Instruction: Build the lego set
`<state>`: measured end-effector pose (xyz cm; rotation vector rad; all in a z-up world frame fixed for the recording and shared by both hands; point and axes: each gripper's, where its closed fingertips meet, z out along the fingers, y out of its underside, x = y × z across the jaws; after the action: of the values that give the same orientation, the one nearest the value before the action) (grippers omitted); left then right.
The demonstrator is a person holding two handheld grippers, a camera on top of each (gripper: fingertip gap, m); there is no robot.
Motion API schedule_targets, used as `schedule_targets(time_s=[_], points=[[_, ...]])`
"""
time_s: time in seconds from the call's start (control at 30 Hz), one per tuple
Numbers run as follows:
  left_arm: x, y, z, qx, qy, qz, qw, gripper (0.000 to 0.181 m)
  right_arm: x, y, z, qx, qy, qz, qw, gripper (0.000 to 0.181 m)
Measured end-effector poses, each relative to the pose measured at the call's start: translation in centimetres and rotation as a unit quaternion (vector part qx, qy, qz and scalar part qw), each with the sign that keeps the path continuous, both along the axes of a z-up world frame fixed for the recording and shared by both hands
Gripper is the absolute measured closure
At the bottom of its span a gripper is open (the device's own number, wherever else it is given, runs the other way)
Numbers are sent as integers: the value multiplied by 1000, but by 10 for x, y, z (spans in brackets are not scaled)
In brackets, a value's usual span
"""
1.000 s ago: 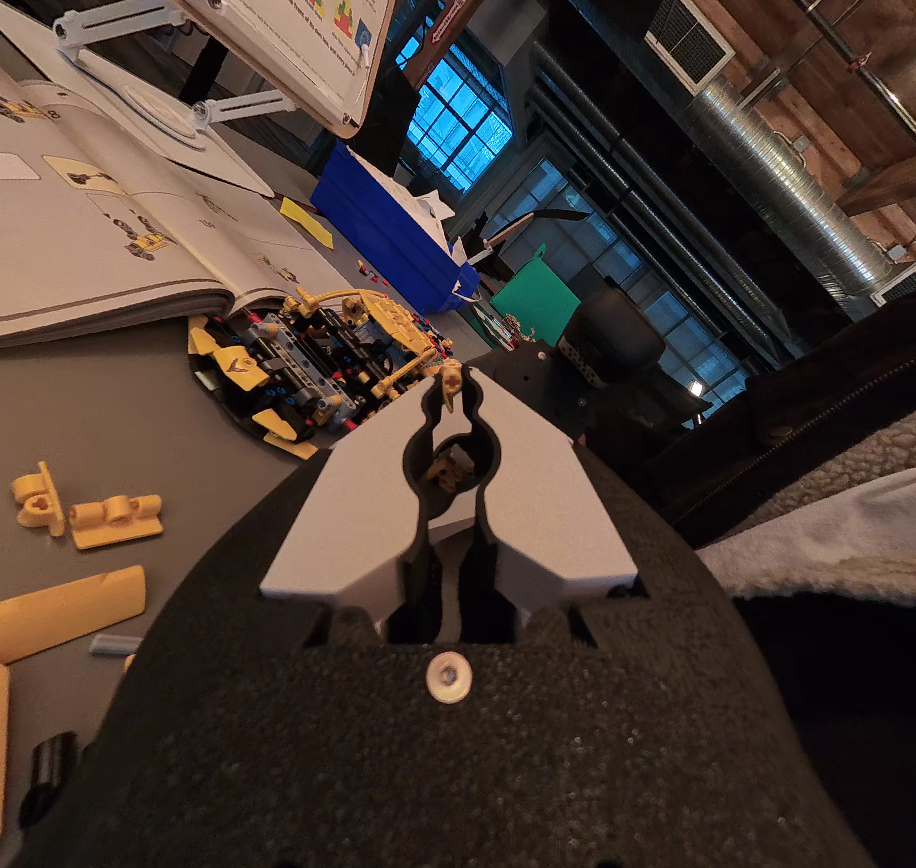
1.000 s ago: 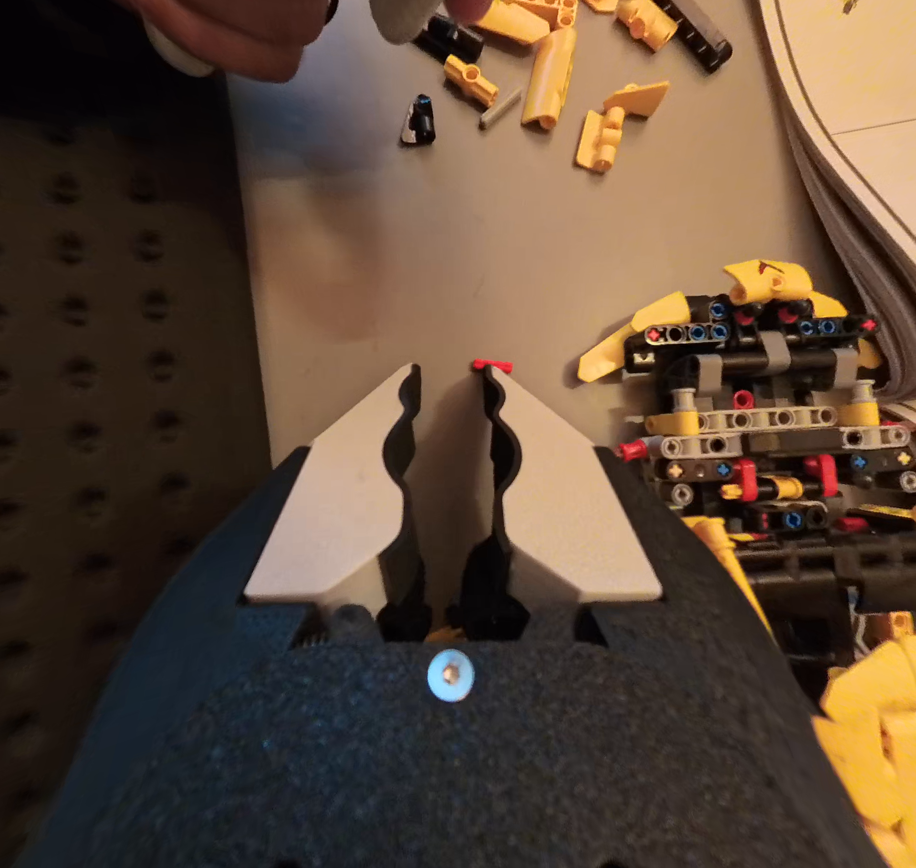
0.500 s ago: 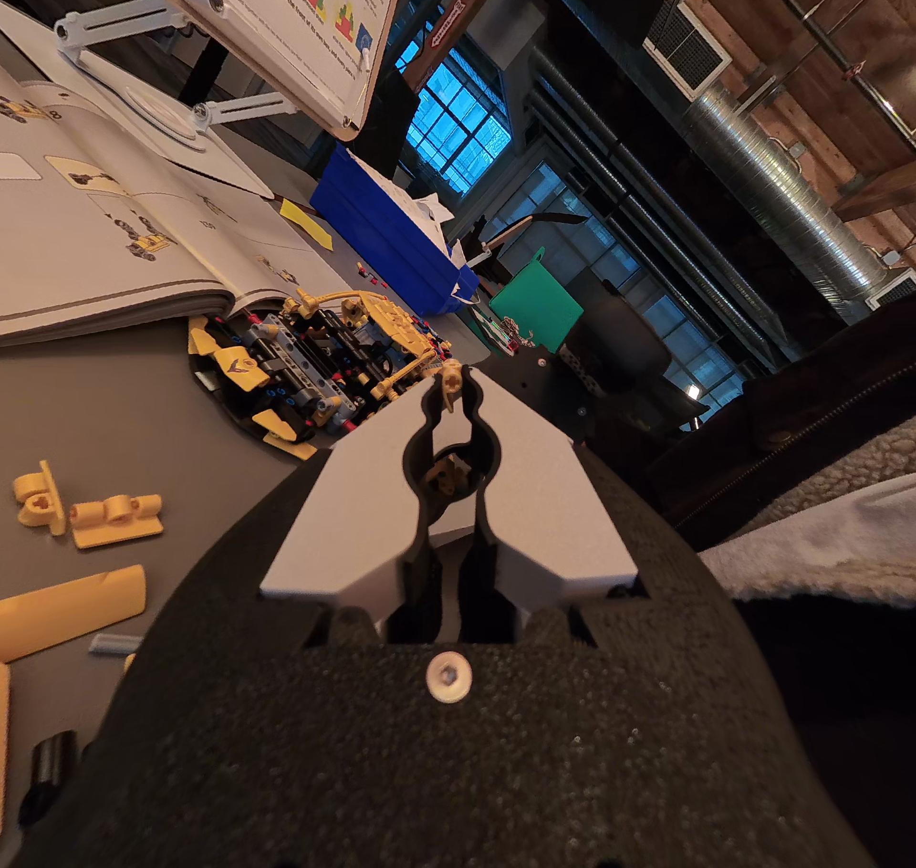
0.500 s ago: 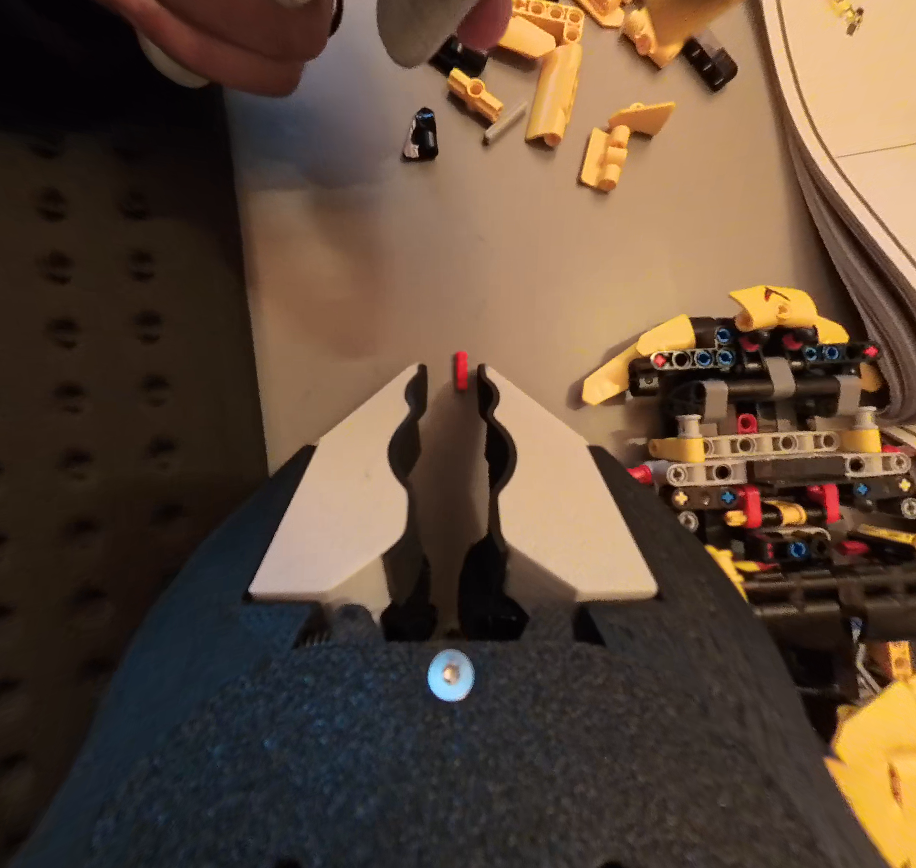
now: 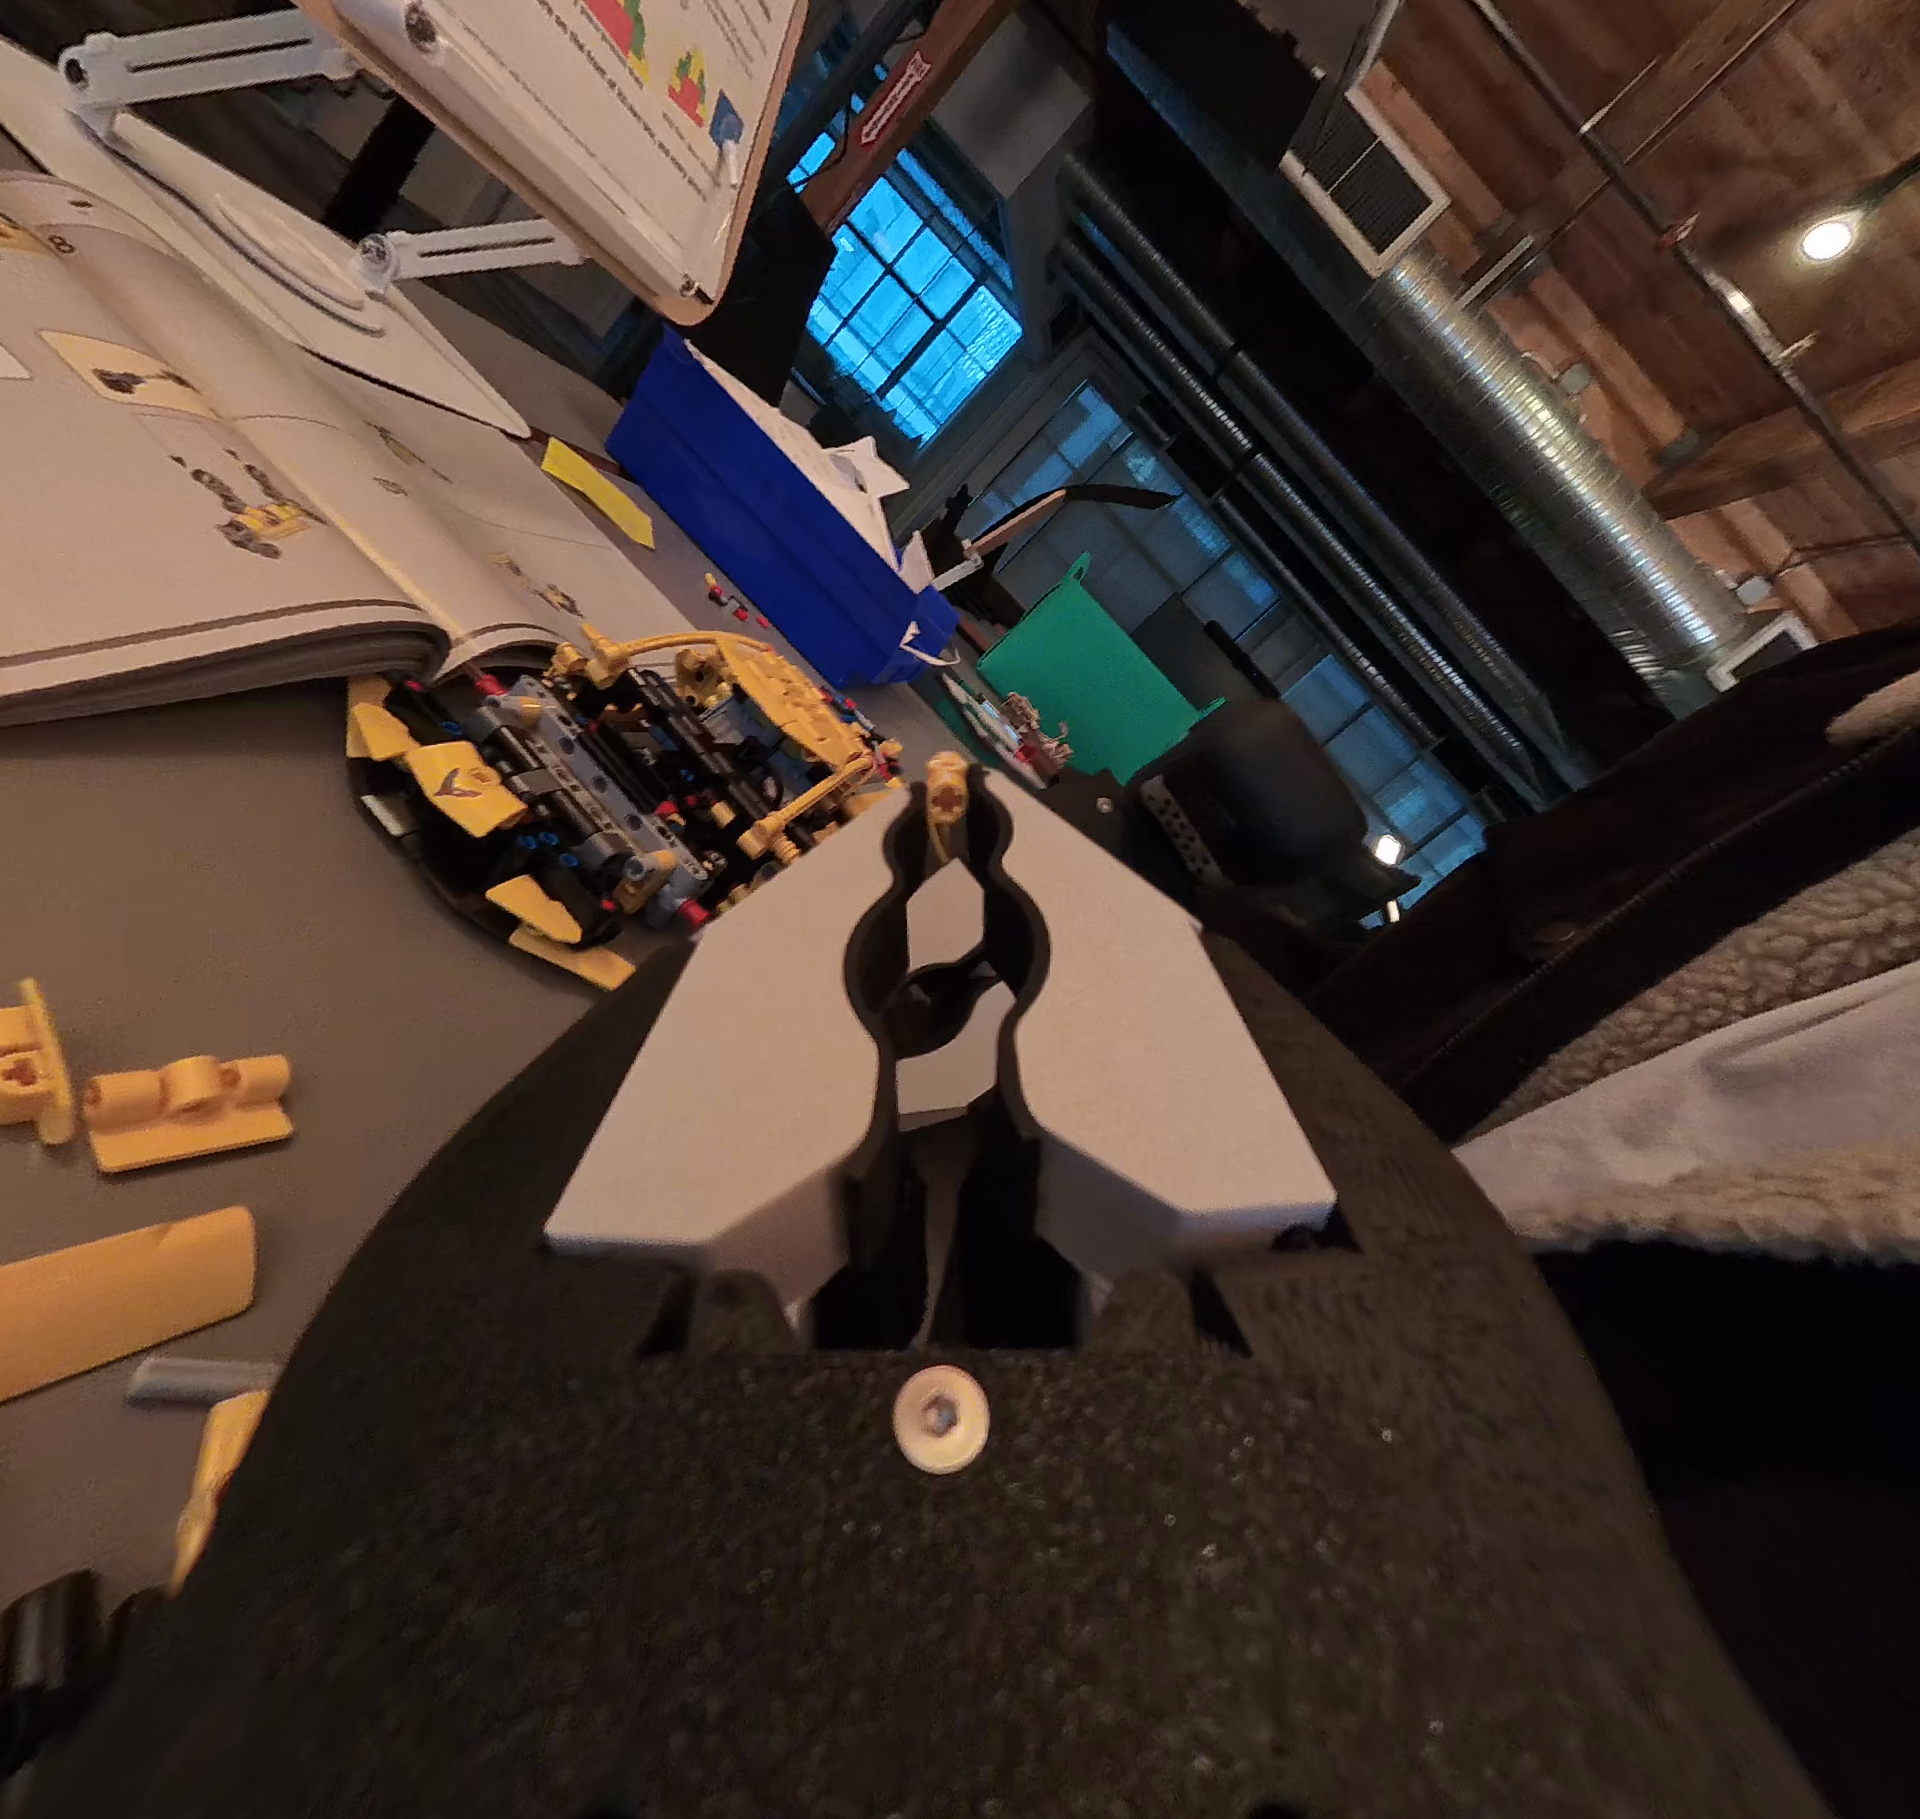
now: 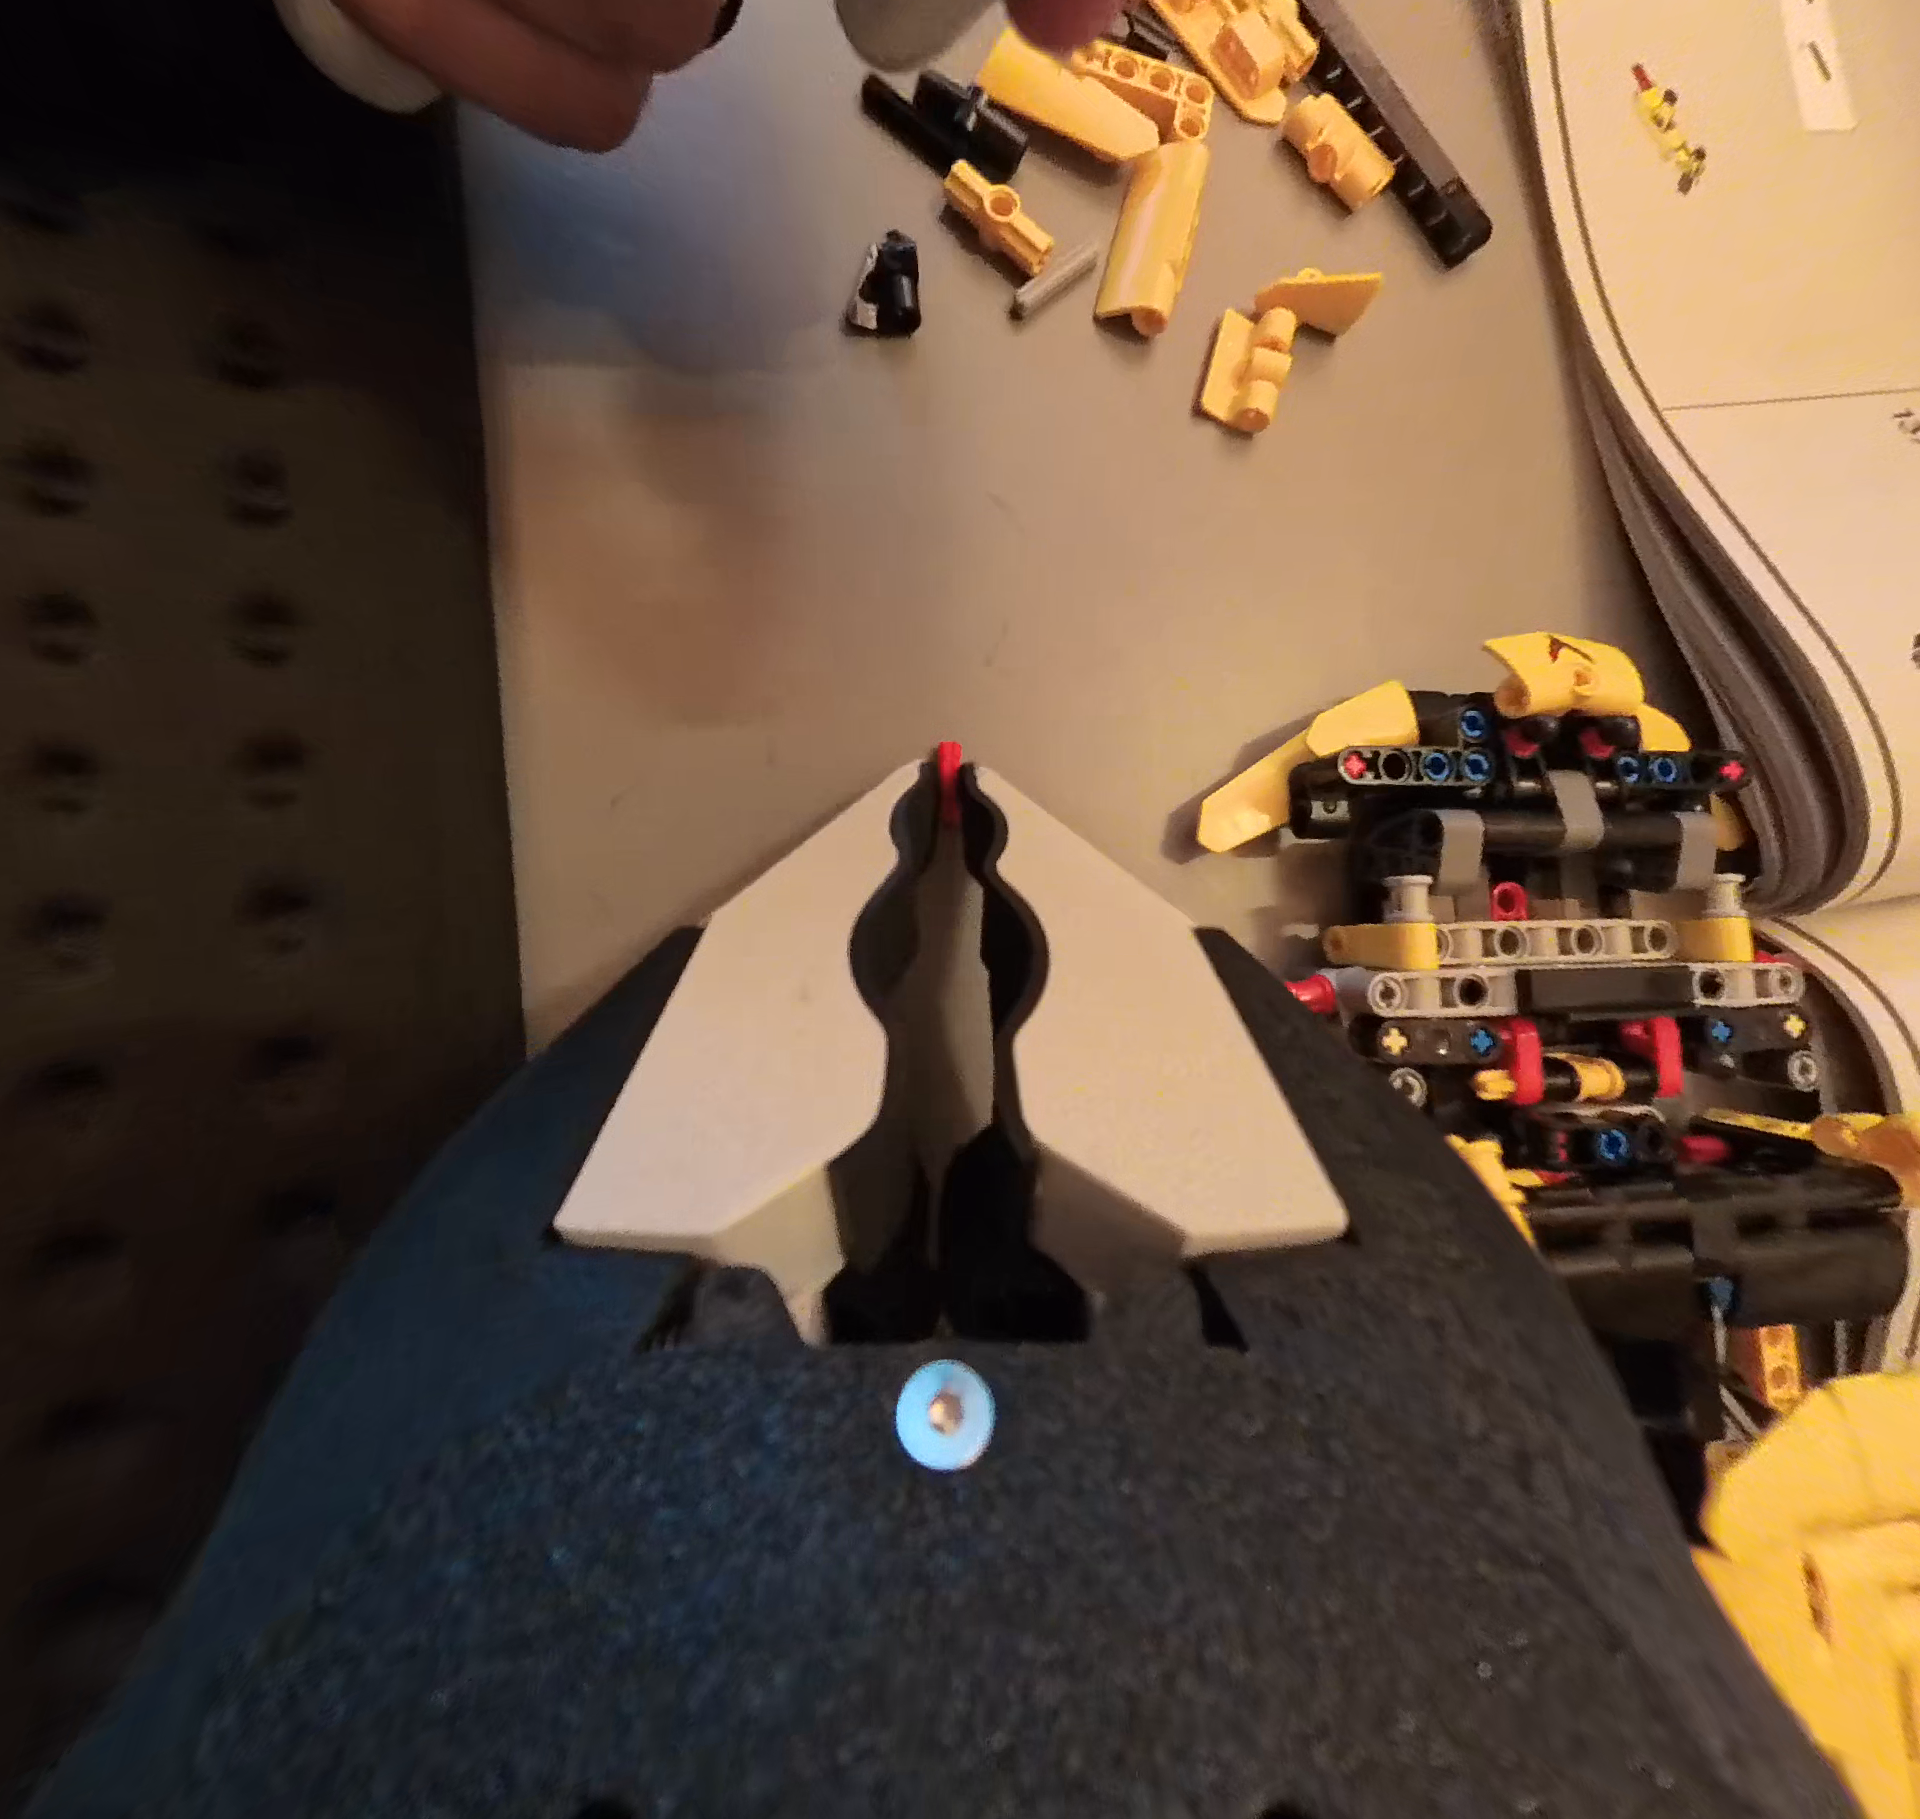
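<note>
The left hand-held gripper [image 5: 948,801] stays clamped on a small yellow connector [image 5: 945,799], raised off the tabletop [image 6: 935,543]. The right hand-held gripper [image 6: 948,782] has just closed on the red pin [image 6: 948,780], beside the half-built yellow car [image 6: 1538,948]; next is probably joining them.

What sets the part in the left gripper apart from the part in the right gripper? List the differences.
The yellow piece in the left gripper has a round end with a cross-shaped hole; the red piece in the right gripper is a thin sliver with no hole visible. The yellow piece looks bulkier than the red piece. The yellow piece is held raised beyond the model; the red piece is held over bare table. Both are pinched at the fingertips.
</note>
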<state>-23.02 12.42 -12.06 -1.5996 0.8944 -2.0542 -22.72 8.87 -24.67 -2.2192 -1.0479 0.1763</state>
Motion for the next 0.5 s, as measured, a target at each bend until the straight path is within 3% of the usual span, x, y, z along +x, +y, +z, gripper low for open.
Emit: schedule_targets(time_s=[0.03,0.13,0.3,0.5], points=[[-1,0,3,-9,-9,-5,1000,175,0,1,7,8,8,0,1000,178],[-6,-1,11,-35,-37,-19,999,175,-8,6,70,81,92,26,992,179],[-7,-4,16,-47,-53,-34,997,175,5,12,126,90,79,3,993,178],[-4,-13,13,-27,-40,-47,998,174,5,17,129,83,58,22,995,179]])
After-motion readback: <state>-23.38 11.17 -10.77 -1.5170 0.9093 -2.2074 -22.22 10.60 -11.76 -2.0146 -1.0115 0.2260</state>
